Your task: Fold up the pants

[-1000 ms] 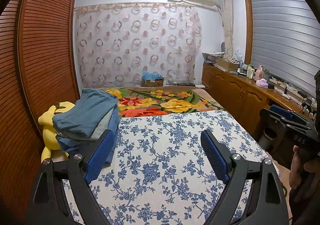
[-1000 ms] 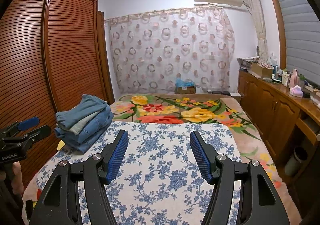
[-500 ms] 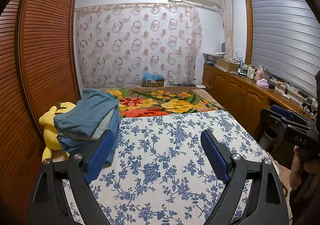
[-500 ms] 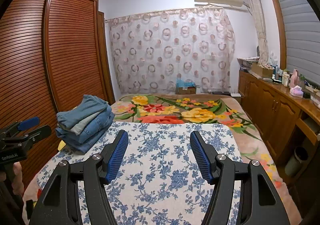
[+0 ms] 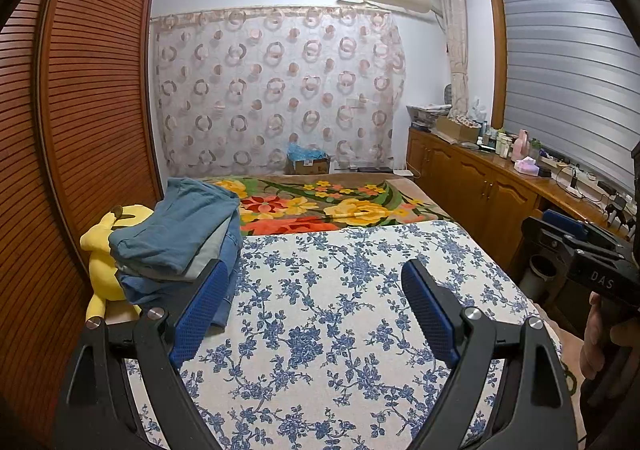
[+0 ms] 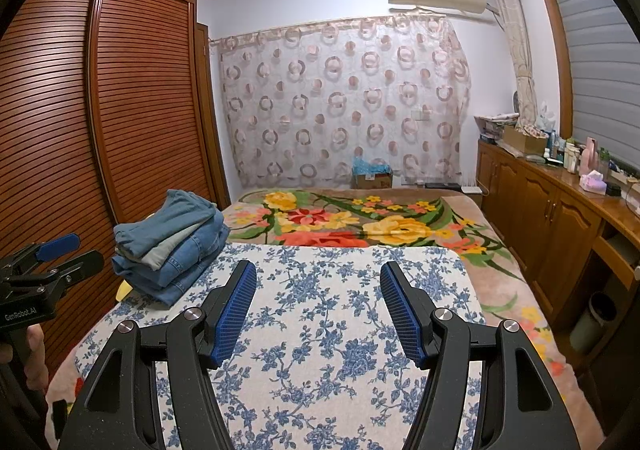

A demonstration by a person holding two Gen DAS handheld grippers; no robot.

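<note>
— Left wrist view: where are the pants?
— Soft folded denim pants (image 5: 176, 238) stacked left of the flowered sheet (image 5: 340, 314).
— And the grippers?
— Left gripper (image 5: 314, 314) and right gripper (image 6: 318, 310) hover over the sheet, ribbed blue pads spread, empty.

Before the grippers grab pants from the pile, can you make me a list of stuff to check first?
1. Left gripper open with nothing between its jaws: ok.
2. Right gripper open and holding nothing: ok.
3. Stack of folded pants sits at the bed's left edge, apart from both grippers: ok.
4. Blue flowered sheet in front of the grippers is bare and fairly flat for folding: ok.
5. Yellow plush toy is squeezed against the stack and might get bumped: not ok.
6. Any unfolded pants left to do: cannot tell.
</note>
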